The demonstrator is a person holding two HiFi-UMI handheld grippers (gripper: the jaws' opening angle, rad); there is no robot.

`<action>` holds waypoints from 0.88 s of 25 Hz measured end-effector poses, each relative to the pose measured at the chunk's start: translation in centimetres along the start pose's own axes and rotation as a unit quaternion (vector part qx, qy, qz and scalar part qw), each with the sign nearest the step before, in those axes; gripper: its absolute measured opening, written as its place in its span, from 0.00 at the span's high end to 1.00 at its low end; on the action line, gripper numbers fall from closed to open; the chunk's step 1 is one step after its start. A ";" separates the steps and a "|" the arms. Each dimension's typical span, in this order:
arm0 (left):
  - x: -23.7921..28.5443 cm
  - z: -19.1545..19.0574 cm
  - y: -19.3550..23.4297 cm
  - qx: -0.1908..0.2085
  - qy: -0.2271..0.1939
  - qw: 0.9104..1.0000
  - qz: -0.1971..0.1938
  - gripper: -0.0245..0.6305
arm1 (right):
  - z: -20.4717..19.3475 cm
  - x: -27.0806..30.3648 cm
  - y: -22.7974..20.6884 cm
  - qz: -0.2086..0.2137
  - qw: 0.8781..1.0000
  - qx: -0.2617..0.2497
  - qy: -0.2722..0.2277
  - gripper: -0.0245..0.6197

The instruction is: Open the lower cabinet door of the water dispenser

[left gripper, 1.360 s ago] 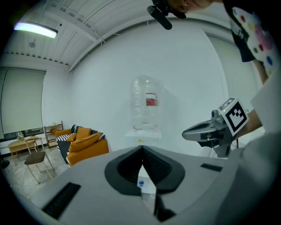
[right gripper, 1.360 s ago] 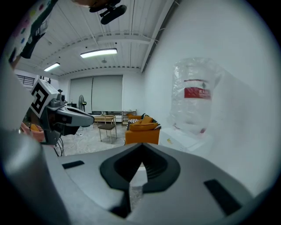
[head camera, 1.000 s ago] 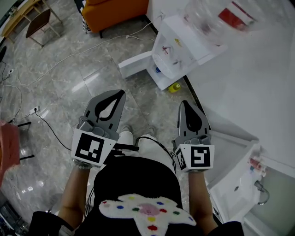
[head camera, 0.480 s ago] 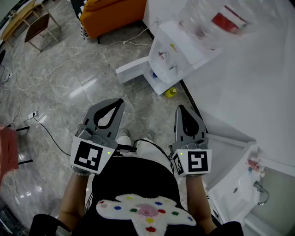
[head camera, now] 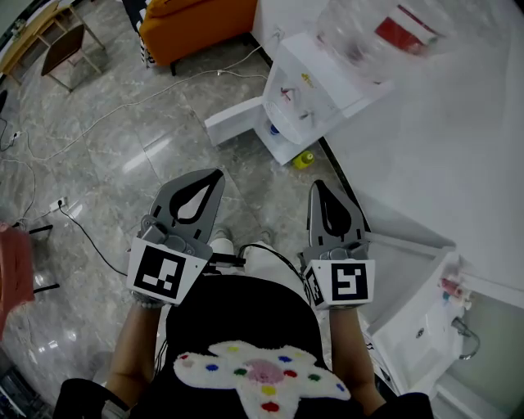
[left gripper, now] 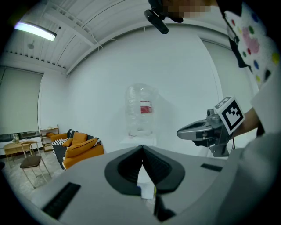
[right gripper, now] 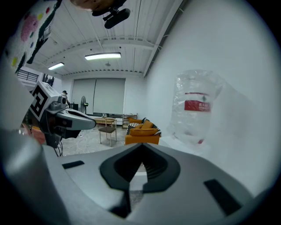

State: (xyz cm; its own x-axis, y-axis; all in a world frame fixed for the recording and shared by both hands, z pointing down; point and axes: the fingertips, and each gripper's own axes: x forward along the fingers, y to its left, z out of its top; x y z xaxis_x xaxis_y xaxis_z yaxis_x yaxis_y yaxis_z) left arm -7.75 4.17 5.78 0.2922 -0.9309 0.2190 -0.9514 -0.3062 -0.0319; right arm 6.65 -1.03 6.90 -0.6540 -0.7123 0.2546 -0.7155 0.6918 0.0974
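The white water dispenser (head camera: 309, 82) stands against the wall at the top of the head view, with a clear bottle (head camera: 372, 33) on top. Its lower cabinet door (head camera: 233, 121) stands swung out to the left. A blue item (head camera: 275, 129) shows inside, and a yellow object (head camera: 304, 159) lies on the floor at its foot. My left gripper (head camera: 214, 175) and right gripper (head camera: 316, 187) hover side by side over the floor, well short of the dispenser, both shut and empty. The left gripper view shows the bottle (left gripper: 141, 110) ahead and the right gripper (left gripper: 181, 132) beside it.
An orange sofa (head camera: 196, 20) and a chair (head camera: 72, 41) stand at the far left. Cables (head camera: 123, 102) and a power strip (head camera: 59, 199) lie on the tiled floor. A white fixture (head camera: 417, 319) sits by the wall at lower right.
The head view has shifted a little, so the dispenser sits slightly further left. Both grippers keep their place and stay shut.
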 end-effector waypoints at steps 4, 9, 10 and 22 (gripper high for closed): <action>-0.1 -0.2 0.0 -0.001 0.001 1.000 -0.002 0.94 | 0.0 0.0 0.1 -0.003 1.000 -0.003 0.000 0.96; -0.1 -0.3 0.1 -0.003 0.004 1.000 -0.001 0.94 | 0.1 0.1 0.1 -0.002 1.000 -0.002 -0.002 0.96; -0.2 -0.3 0.2 -0.003 0.004 1.000 -0.001 0.94 | 0.2 0.1 0.2 -0.002 1.000 -0.002 -0.003 0.96; 0.2 -0.4 0.2 -0.001 0.003 1.000 -0.005 0.94 | 0.2 0.3 0.4 0.000 1.000 -0.005 -0.003 0.96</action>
State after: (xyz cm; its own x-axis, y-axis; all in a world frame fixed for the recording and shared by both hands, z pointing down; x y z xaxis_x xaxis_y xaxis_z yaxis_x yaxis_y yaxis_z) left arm -7.93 4.03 6.15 0.3008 -0.9266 0.2256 -0.9488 -0.3148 -0.0279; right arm 6.12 -0.96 6.81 -0.6562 -0.7127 0.2481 -0.7129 0.6933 0.1060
